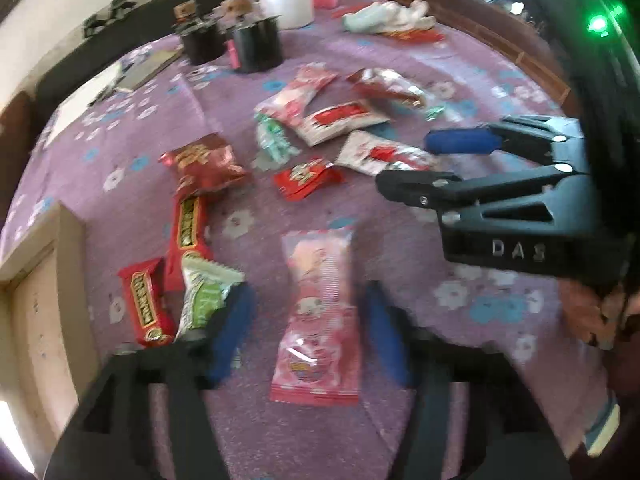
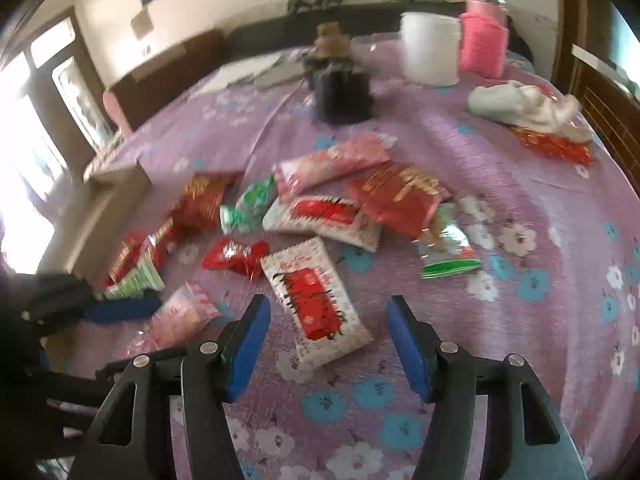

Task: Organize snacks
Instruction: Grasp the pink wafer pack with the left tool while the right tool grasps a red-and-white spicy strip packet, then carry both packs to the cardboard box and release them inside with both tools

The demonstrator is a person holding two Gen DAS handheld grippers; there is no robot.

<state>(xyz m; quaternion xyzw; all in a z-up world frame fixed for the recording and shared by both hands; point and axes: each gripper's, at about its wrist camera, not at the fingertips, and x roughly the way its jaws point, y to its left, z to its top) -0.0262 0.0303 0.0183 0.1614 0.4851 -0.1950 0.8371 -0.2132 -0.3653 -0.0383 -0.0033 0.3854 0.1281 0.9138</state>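
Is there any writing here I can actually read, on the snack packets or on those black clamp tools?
"DAS": raised letters on the black body of the right gripper, seen from the left camera.
Red bars: yellow lettering, too blurred to read.
Pink packet: print unreadable.
White and red packet: markings unreadable.
Nothing else is legible.

left gripper [image 1: 308, 332]: 2 matt black plastic fingers, each faced with a blue pad [image 1: 232, 332], edges blurred. right gripper [image 2: 328, 344]: the same black moulded build with triangular cut-outs in each arm, 4 round silver screw heads across the linkage, and blue pads [image 2: 248, 348] on the inner faces. seen from the left wrist view, its black body carries raised letters "das" and a green indicator light [image 1: 599, 24] glows on the housing above.
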